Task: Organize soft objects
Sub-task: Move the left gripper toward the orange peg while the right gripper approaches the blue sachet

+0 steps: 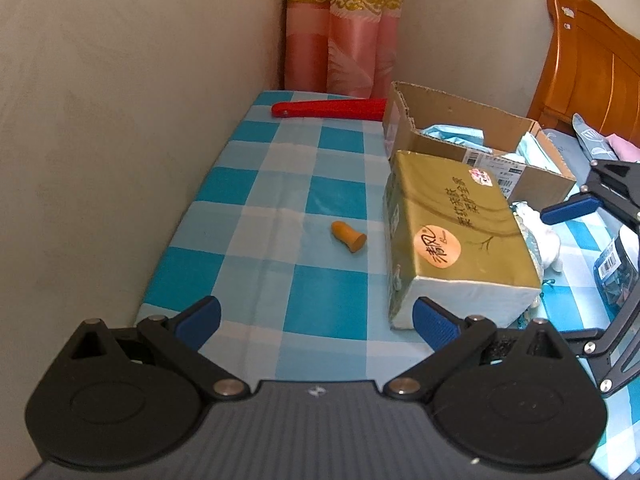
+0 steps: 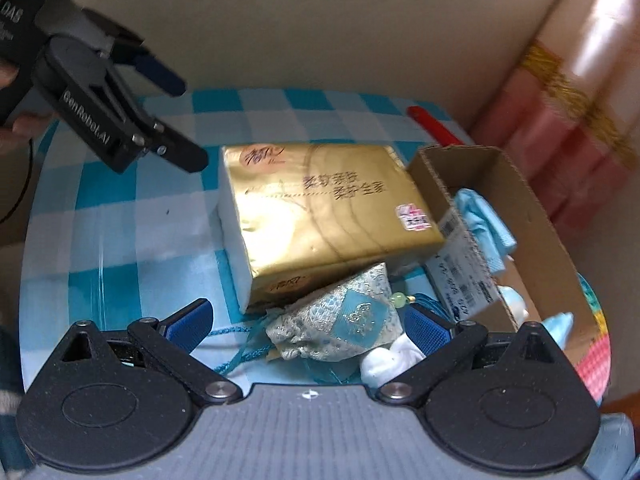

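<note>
A small brocade pouch [image 2: 340, 320] lies on the checked cloth [image 2: 120, 216] between the wide-open, empty jaws of the right gripper [image 2: 308, 320], against a gold tissue pack [image 2: 324, 212], while the left gripper [image 1: 316, 320] hangs open over an orange earplug [image 1: 349, 236].

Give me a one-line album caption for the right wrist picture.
Open right tongs hover over a brocade pouch beside a gold tissue pack and cardboard box on the checked cloth.

Pouch [image 2: 340, 320] before tissue pack [image 2: 328, 216], beside box [image 2: 532, 216]
</note>
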